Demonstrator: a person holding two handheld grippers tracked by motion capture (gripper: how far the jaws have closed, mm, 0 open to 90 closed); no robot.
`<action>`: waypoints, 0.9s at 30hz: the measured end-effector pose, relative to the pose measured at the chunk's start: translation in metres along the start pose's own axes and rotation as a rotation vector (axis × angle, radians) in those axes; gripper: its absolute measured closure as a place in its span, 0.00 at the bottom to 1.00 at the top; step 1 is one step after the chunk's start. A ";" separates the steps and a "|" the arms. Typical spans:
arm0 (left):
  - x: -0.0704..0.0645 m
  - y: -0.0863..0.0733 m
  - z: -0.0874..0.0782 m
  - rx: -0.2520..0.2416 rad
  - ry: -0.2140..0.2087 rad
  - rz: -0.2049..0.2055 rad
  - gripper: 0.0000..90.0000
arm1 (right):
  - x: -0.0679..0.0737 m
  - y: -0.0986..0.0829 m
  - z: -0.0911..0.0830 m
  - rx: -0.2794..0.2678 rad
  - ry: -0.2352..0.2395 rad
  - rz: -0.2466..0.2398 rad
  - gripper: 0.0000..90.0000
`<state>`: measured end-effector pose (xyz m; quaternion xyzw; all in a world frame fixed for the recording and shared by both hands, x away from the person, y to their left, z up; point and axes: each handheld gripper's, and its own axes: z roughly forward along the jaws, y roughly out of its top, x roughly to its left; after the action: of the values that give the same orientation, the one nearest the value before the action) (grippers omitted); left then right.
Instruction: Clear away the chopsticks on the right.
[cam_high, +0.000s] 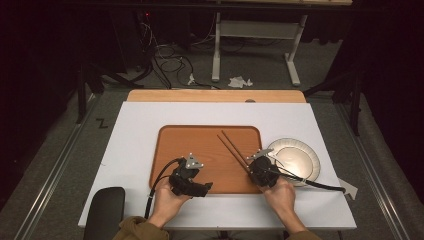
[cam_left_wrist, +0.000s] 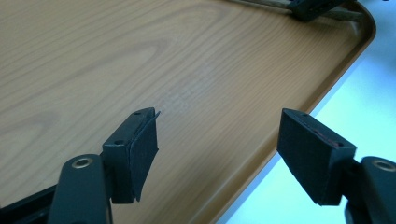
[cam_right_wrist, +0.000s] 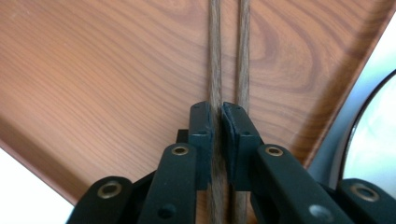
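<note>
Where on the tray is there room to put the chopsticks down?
The tray is bare from its left rim to the chopsticks, above the open left gripper. It is crowded at the tray's right rim, where the right gripper pinches the chopsticks beside the plate.
</note>
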<state>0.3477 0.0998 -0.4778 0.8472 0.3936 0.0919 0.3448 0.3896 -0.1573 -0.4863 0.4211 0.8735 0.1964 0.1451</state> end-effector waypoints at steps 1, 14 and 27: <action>0.000 -0.001 -0.001 0.002 0.002 -0.001 0.32 | 0.000 0.000 0.000 -0.001 -0.003 -0.003 0.90; 0.002 -0.011 -0.009 -0.008 0.033 -0.036 0.32 | -0.004 -0.002 -0.014 -0.037 0.016 -0.060 0.88; 0.004 -0.021 -0.024 -0.053 0.069 -0.073 0.33 | -0.028 -0.002 -0.056 -0.179 0.069 -0.086 0.82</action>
<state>0.3271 0.1248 -0.4741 0.8193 0.4333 0.1188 0.3562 0.3809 -0.1929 -0.4352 0.3615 0.8744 0.2815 0.1600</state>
